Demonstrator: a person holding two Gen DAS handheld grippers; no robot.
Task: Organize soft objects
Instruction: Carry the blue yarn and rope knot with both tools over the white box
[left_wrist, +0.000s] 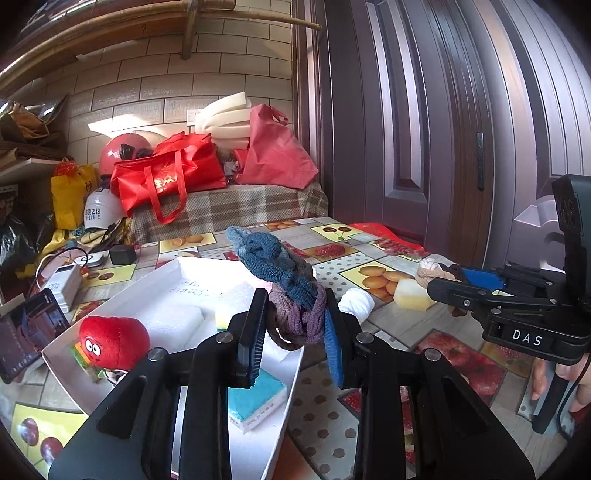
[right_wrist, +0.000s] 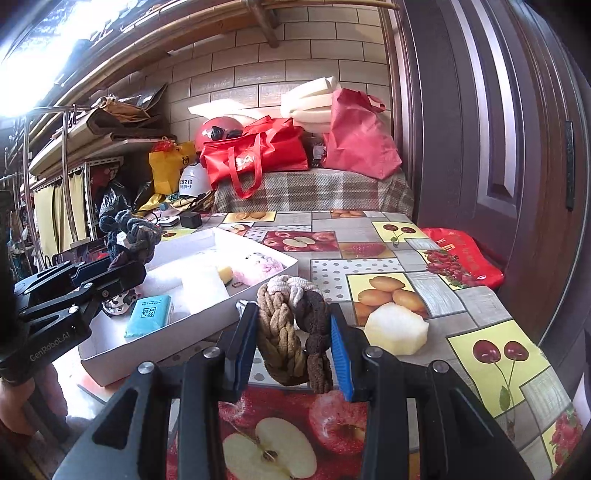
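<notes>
The left gripper (left_wrist: 295, 325) is clamped on a blue and purple braided band (left_wrist: 284, 280), which stands up from the fingers and leans far and left, over the right rim of the white box (left_wrist: 110, 295). The right gripper (right_wrist: 293, 343) is clamped on a brown and cream braided band (right_wrist: 291, 325), upright between its pads, over the table (right_wrist: 332, 269) just right of the box's near corner. The left hand looks nearer the box; the right one must travel left to reach it.
</notes>
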